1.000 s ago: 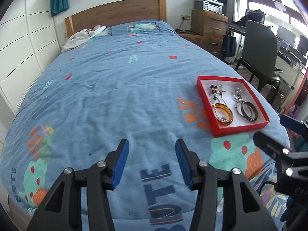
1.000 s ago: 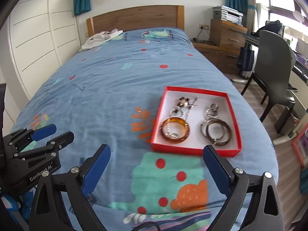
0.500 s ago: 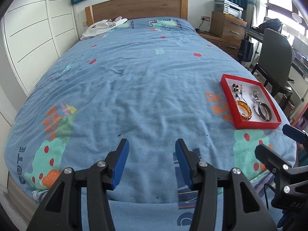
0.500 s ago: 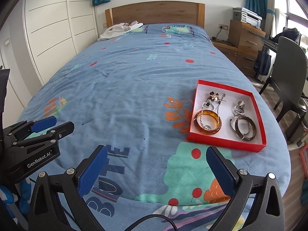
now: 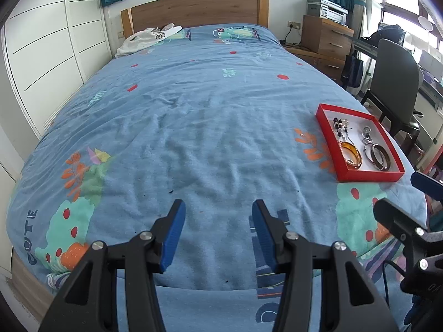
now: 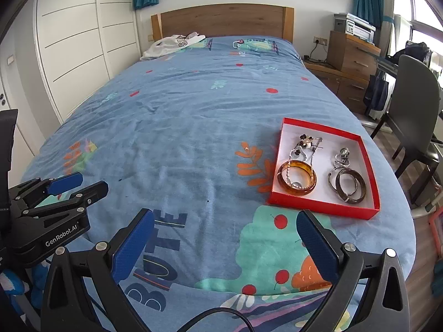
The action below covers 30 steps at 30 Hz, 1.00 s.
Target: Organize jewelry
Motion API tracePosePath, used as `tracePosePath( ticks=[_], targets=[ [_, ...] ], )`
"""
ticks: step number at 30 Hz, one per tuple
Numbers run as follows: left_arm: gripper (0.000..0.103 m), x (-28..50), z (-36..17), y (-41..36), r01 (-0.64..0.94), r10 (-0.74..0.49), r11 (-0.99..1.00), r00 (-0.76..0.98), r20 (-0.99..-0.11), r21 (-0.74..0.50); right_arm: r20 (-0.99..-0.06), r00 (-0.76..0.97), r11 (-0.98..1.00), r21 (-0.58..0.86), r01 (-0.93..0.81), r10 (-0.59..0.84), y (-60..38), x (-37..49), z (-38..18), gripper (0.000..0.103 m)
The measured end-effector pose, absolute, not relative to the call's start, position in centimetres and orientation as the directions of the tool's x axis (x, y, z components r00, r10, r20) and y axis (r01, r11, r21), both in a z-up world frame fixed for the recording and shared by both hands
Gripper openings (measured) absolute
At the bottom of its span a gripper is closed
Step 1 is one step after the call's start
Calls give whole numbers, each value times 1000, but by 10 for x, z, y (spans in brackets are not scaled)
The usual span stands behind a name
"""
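- Holding both the left gripper (image 5: pixel 216 229) and right gripper (image 6: pixel 224 240) apart and empty, you are hovering over the bedspread (image 5: pixel 193 127).
- Sitting ahead-right of them, the red jewelry box (image 6: pixel 322 207) is already holding bangles and necklaces; nothing seems left loose.

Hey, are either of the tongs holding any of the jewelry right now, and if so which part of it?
Nothing is held. Both the left tongs and right tongs stand open and empty above the bedspread; the jewelry lies in the red box.
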<state>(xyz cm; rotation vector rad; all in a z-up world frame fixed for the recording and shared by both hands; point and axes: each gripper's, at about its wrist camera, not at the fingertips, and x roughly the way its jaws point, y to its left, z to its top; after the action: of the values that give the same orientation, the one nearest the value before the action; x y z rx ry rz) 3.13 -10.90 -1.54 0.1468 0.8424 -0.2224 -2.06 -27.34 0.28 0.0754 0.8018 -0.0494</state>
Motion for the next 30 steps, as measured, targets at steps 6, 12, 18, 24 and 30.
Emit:
tracePosePath(
  ticks=[6, 12, 18, 24, 30],
  targets=[
    [49, 31, -17, -110, 247, -131, 968, 641, -756, 41, -725, 688, 994, 60, 87, -16, -278, -23, 2, 101],
    [53, 33, -20, -110, 247, -131, 968, 637, -760, 41, -734, 678, 990, 77, 114, -21, -288, -24, -2, 101],
    [53, 33, -23, -112, 254, -133, 966, 630, -765, 41, -738, 675, 989, 82, 124, -23, -293, -24, -5, 101],
    [53, 34, -25, -113, 255, -134, 966, 622, -771, 38, -738, 674, 989, 84, 125, -23, -294, -24, -6, 101],
    [54, 34, -26, -113, 256, -135, 966, 621, -772, 37, -740, 672, 988, 86, 126, -21, -295, -23, -8, 101]
  ],
)
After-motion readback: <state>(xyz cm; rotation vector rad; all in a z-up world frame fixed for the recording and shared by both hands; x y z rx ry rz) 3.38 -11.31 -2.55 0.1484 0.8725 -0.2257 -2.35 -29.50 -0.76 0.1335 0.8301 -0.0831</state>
